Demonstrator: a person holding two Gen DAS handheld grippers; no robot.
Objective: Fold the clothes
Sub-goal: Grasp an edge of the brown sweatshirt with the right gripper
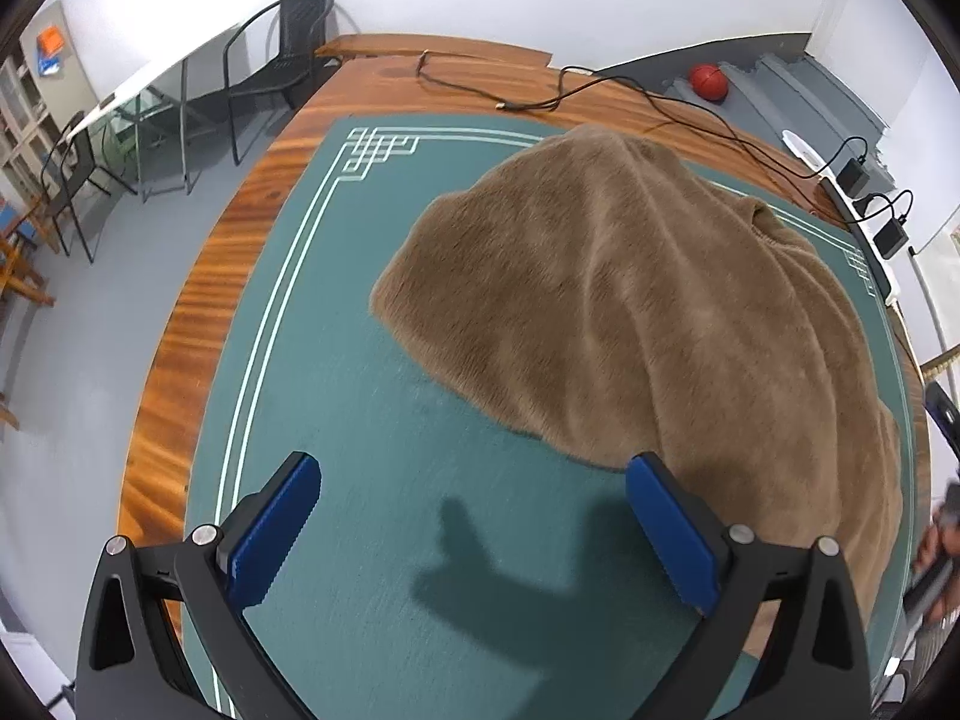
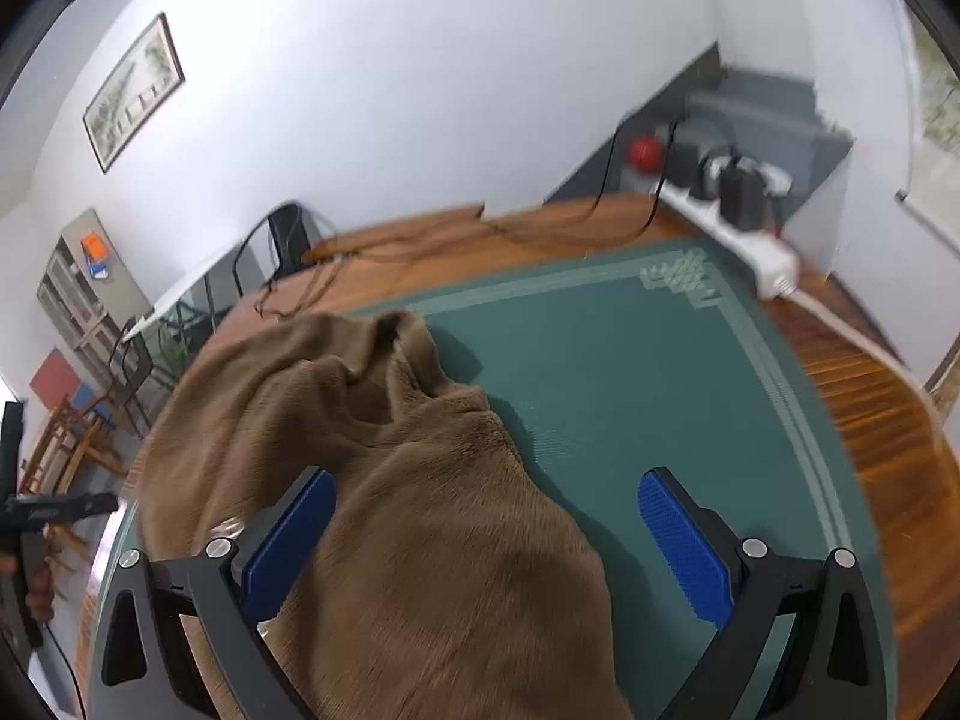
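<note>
A brown fuzzy garment point(image 1: 648, 300) lies bunched on a green mat point(image 1: 336, 360) on a wooden table. My left gripper point(image 1: 471, 480) hovers open above bare mat, its right finger close to the garment's near edge, nothing between its blue pads. In the right wrist view the same garment point(image 2: 420, 510) spreads from the left under my right gripper point(image 2: 483, 498), which is open above it with the cloth passing between the fingers but not pinched. The garment's rumpled collar end point(image 2: 390, 342) points away toward the far side.
The wooden table point(image 1: 198, 300) edge runs along the left. Black cables point(image 1: 630, 90) and chargers lie at the far side, with a white power strip point(image 2: 756, 246) at the right. Chairs point(image 1: 276, 66), a glass table and a red ball point(image 1: 708, 81) stand beyond.
</note>
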